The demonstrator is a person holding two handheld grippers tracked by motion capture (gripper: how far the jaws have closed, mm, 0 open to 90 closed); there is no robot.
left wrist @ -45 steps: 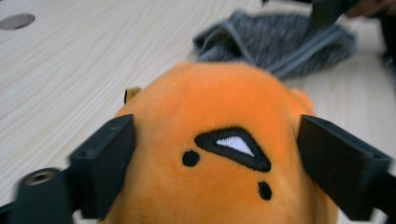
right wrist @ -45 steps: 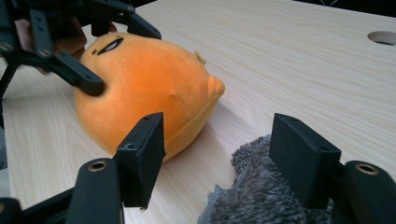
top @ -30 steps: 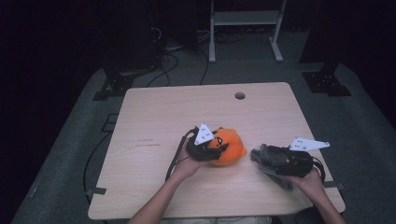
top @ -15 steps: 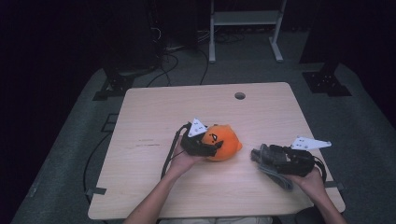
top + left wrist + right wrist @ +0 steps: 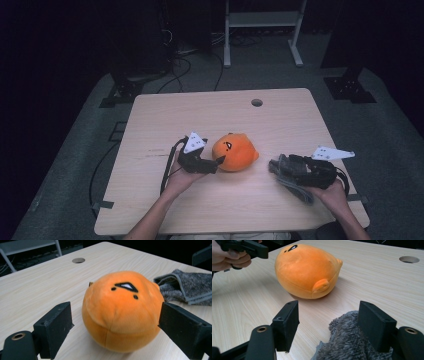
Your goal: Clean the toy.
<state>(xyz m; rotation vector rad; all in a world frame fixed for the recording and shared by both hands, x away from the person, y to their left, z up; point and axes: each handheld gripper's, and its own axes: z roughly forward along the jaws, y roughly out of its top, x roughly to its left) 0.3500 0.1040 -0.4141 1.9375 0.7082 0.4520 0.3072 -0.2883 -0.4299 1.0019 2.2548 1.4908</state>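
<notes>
Pale wood grain, matte and smooth, covers the rectangular table [image 5: 150,115], which has rounded corners and a small round hole [image 5: 257,102] near its far edge. Toward the left of the high view, the left gripper [image 5: 216,162] sits in the person's hand, a hard black body with a grey three-cornered plate on top and a dark cable looping off behind it. Its jaws have just been opening and now stand wide; in the left gripper view the flat, blocky pads sit apart on either side of the toy without pressing on it. Just beside the gripper's tips, near the middle of the table, lies the orange plush toy [image 5: 234,152], round and soft, short-napped, with a stitched seam low on its body, a small nub at its side and a black-and-white embroidered mark on top. Right of it, apart from the toy, a grey knitted cloth [image 5: 292,181] lies rumpled and fuzzy. The right gripper [image 5: 328,325] rests over that cloth, jaws spread wide, the cloth's edge lying beside the right-hand pad; whether it touches the pad I cannot tell.
</notes>
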